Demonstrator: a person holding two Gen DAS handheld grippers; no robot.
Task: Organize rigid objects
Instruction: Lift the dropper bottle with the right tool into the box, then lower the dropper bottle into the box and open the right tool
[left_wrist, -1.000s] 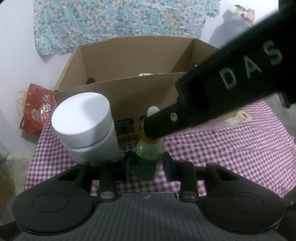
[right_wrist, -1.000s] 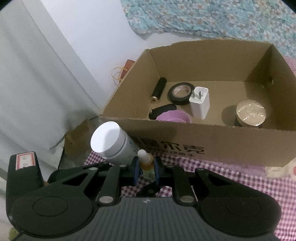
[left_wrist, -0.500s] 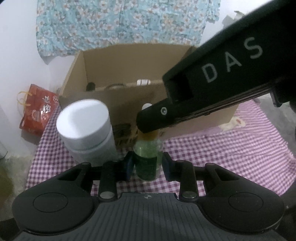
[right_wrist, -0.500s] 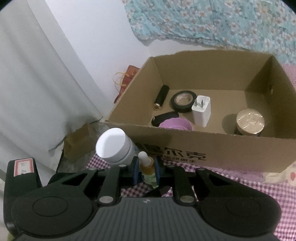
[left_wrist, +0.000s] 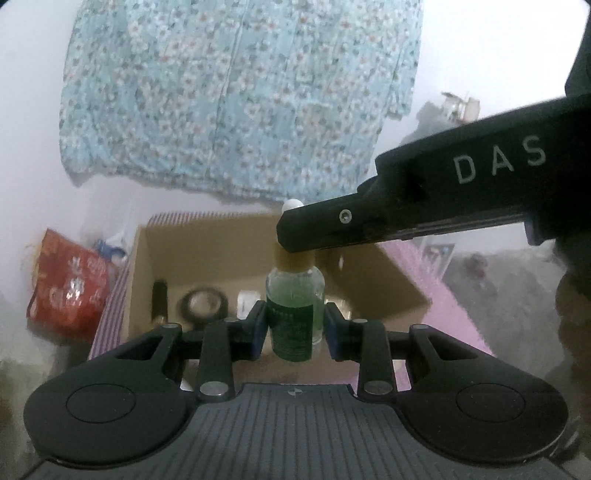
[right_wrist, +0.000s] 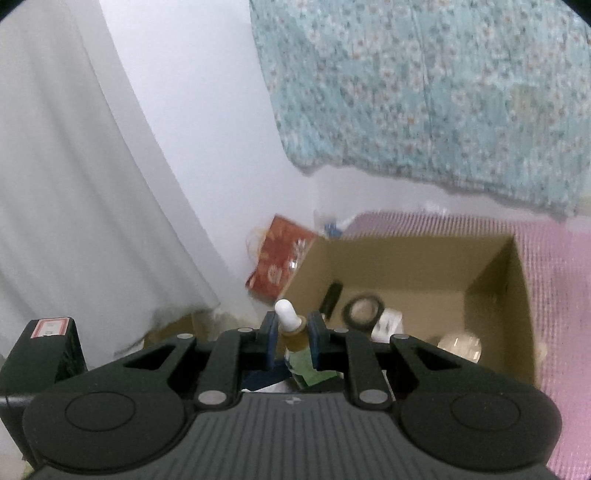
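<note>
The left gripper was clamped on the body of a green dropper bottle, held upright above the cardboard box. The right gripper pinched the same bottle's amber neck under its white bulb.

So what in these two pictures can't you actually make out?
- Writing on the dropper bottle label: too small and blurred, left wrist view.
- Bottle's neck: covered by the right gripper, left wrist view.
- Bottle's lower body: hidden behind the gripper, right wrist view.
- Pale items beside the tape roll in the cardboard box: motion blur; partly behind the fingers.
</note>
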